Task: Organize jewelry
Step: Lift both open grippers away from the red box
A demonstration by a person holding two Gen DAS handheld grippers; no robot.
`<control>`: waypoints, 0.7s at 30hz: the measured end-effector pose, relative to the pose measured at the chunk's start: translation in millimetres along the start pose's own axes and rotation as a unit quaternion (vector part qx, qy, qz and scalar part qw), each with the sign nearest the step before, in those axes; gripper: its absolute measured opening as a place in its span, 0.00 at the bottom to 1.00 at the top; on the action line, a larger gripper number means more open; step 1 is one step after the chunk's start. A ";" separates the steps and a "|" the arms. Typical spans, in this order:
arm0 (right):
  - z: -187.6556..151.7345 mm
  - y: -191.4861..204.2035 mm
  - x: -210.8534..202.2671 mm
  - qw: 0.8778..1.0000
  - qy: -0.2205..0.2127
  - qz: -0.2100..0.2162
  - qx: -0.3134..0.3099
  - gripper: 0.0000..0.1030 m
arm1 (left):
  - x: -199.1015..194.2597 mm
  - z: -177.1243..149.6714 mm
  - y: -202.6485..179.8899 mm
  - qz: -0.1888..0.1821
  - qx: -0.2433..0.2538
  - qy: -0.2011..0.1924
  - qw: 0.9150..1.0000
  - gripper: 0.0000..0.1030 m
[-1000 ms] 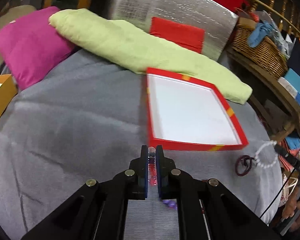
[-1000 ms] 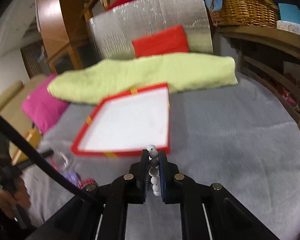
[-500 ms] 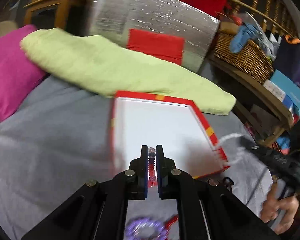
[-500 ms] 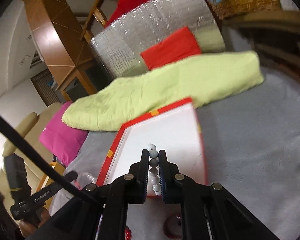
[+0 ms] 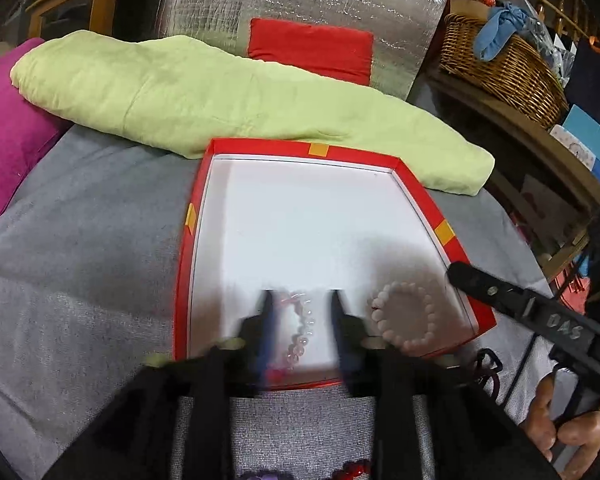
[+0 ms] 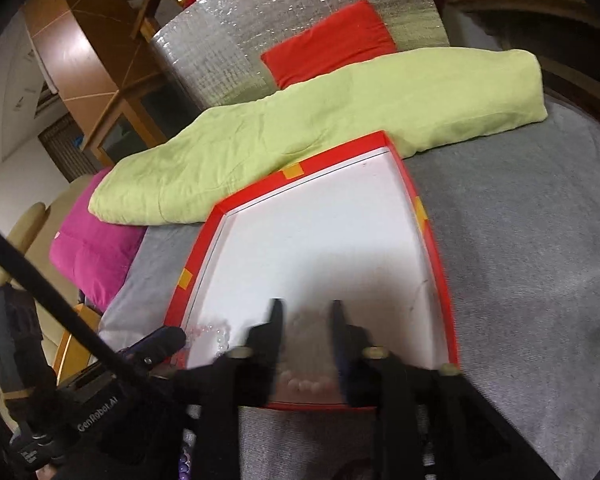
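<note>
A: What is shown at the red box (image 5: 444, 232)?

B: Both tongs are held over the near edge of the box, which lies on a grey-covered surface in front of a green cushion (image 5: 220, 96). The left tongs (image 5: 302, 320) are caught opening; a clear and pink bead bracelet (image 5: 300, 332) is seen between the jaws, lying on the white floor of the box, with neither pad pressed on it. The right tongs (image 6: 304, 320) are likewise opening, and a white pearl bracelet (image 5: 404, 320) is seen resting as a ring in the near right corner of the box, free of any grip. In the right wrist view that bracelet is blurred below the jaws.

A: How is the release judged to be done well?

B: The jaws are best opened fully before any lift, so that no bead is dragged along. The tongs should then be drawn up and back, clear of the near wall of the box. The two bracelets lie just beside each other and should be kept apart to avoid tangling.

A: What remains?

B: Purple and red beads (image 5: 352, 470) are glimpsed outside the box, nearer than its near wall; these appear yet to be collected.
</note>
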State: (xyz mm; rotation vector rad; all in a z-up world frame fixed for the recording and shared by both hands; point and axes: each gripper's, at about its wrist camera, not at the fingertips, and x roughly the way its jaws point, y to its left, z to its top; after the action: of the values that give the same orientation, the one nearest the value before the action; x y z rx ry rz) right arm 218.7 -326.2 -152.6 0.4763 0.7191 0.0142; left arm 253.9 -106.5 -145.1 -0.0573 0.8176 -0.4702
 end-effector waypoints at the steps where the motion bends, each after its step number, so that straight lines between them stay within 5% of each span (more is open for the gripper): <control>1: 0.7 -1.4 -3.9 1.000 -0.003 -0.001 0.001 0.38 | -0.9 -0.2 -0.7 0.005 0.003 -0.003 1.000 0.47; 9: 3.9 -12.4 -41.1 1.000 -0.009 -0.016 -0.005 0.38 | -17.7 -1.8 7.6 0.062 0.022 -0.013 0.998 0.56; 21: -14.1 -37.7 -71.0 0.999 0.020 -0.027 0.020 0.38 | -49.9 -24.0 27.8 0.091 -0.001 -0.008 0.996 0.61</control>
State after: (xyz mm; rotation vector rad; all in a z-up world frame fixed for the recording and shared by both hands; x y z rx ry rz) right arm 150.4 -366.4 -133.1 0.4950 0.7719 -0.0414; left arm 218.1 -57.3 -133.6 0.0115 0.7987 -0.2976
